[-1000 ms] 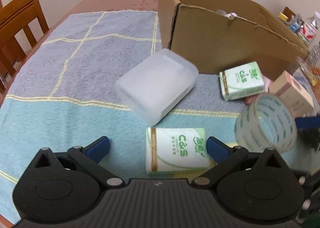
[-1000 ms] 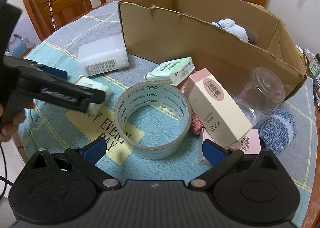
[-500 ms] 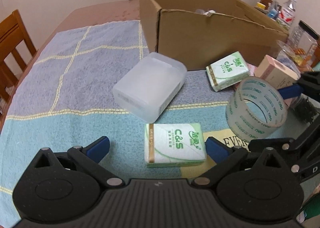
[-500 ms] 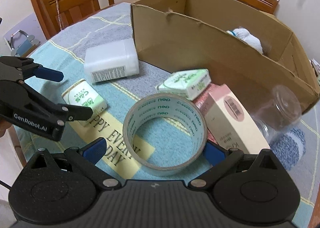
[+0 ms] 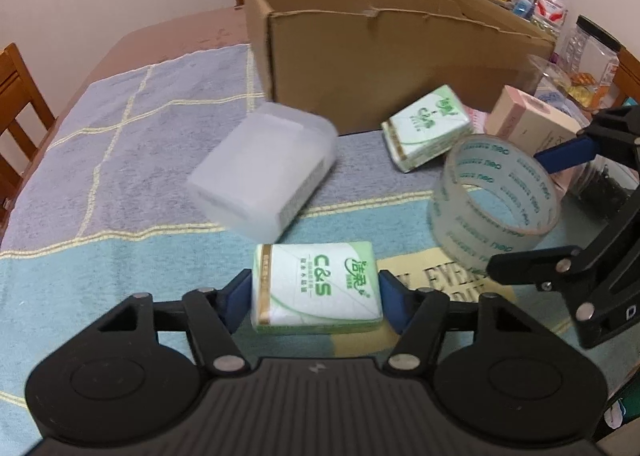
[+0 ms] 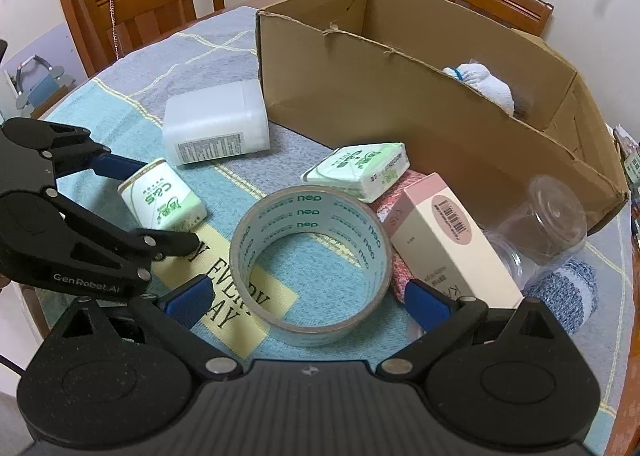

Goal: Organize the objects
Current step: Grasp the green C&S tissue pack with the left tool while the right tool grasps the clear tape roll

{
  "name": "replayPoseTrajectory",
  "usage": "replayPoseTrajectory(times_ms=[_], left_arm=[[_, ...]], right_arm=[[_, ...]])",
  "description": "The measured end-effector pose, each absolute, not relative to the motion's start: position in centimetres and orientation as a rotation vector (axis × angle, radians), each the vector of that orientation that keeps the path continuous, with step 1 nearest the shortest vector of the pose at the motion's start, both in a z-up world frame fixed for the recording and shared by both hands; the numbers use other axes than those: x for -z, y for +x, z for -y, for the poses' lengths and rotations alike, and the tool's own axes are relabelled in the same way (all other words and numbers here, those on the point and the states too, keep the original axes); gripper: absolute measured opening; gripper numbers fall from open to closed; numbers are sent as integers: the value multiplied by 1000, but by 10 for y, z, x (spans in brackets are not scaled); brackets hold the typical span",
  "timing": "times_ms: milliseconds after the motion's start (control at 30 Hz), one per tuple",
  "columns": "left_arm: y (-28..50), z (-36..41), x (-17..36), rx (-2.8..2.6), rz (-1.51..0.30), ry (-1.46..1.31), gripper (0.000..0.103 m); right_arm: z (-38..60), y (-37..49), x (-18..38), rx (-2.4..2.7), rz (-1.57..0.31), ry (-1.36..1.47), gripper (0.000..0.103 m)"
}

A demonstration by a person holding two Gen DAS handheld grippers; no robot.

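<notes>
- Where the left gripper [image 5: 316, 296] sits, its blue pads press both short ends of a green-and-white tissue pack [image 5: 316, 288]; fingers narrowed onto it, pack lying flat on the tablecloth [image 5: 100, 256] at the near edge.
- Right gripper [image 6: 306, 296]: fingers spread wide, straddling the tape roll [image 6: 310, 268] near its near rim; right pad looks close to the roll, whether it touches I cannot tell.
- Tape roll lies flat on the cloth, just right of the held pack.
- Second tissue pack [image 6: 358, 170] lies tilted, its right end resting on a red-patterned item that is mostly hidden under it and the pink carton [image 6: 448, 244].
- White plastic box [image 6: 216, 122] lies just left of the cardboard box [image 6: 400, 96], far side of the held pack; blurred in the left view.
- Inside the cardboard box, a white cloth bundle [image 6: 484, 86], partly hidden by the wall.
- Clear jar [image 6: 544, 224] on its side at right; contents hard to make out.
</notes>
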State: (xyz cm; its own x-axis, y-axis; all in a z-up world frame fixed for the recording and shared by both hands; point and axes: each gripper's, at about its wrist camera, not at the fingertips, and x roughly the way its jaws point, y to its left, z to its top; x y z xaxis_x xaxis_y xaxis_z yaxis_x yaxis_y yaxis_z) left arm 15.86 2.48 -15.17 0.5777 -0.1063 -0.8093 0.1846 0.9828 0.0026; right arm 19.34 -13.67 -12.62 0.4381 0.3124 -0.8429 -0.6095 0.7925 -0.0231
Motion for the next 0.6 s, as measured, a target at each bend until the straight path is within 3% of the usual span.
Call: replayPoseTrajectory(times_ms=[600], left_arm=[[158, -46, 151, 144, -949, 74, 64]], right_arm=[[114, 201, 137, -549, -924, -379, 98]])
